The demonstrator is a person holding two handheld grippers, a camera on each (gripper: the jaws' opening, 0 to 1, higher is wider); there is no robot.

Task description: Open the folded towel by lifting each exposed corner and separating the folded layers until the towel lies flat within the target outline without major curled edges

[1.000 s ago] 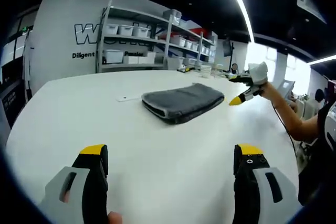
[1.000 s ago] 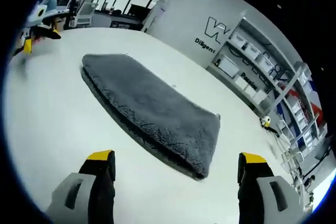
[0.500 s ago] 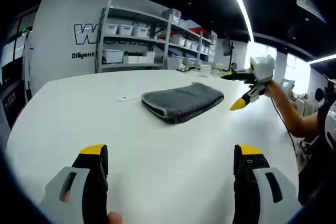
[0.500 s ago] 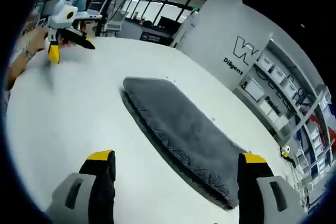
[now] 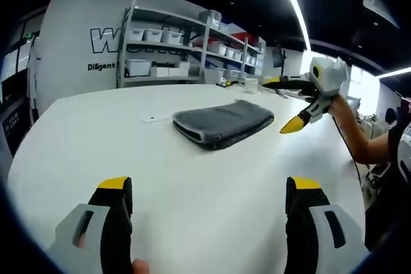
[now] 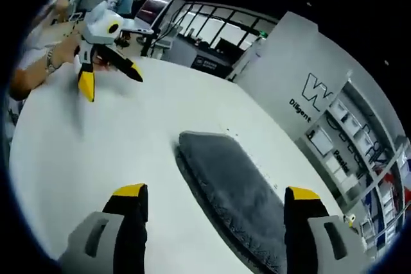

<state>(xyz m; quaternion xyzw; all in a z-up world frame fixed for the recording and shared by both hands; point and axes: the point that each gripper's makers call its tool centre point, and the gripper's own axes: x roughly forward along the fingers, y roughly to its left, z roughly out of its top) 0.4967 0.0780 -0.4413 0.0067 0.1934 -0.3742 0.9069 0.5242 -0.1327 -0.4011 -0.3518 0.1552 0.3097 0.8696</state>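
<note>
Towel-wise, the folded grey fluffy towel [image 5: 222, 124] sits mid-way across the white round table [image 5: 160, 178], untouched. Left gripper [image 5: 209, 187] hangs near with jaws spread wide. Right gripper [image 6: 212, 196] is also wide open, off the towel's right side.

towel [image 6: 241, 200] runs off view, perhaps folded

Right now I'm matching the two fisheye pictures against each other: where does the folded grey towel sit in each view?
Left gripper view: folded grey towel just above centre, on the white table.
Right gripper view: towel lower right of centre, between that view's jaws.
Shared landmark: the wall lettering.
</note>
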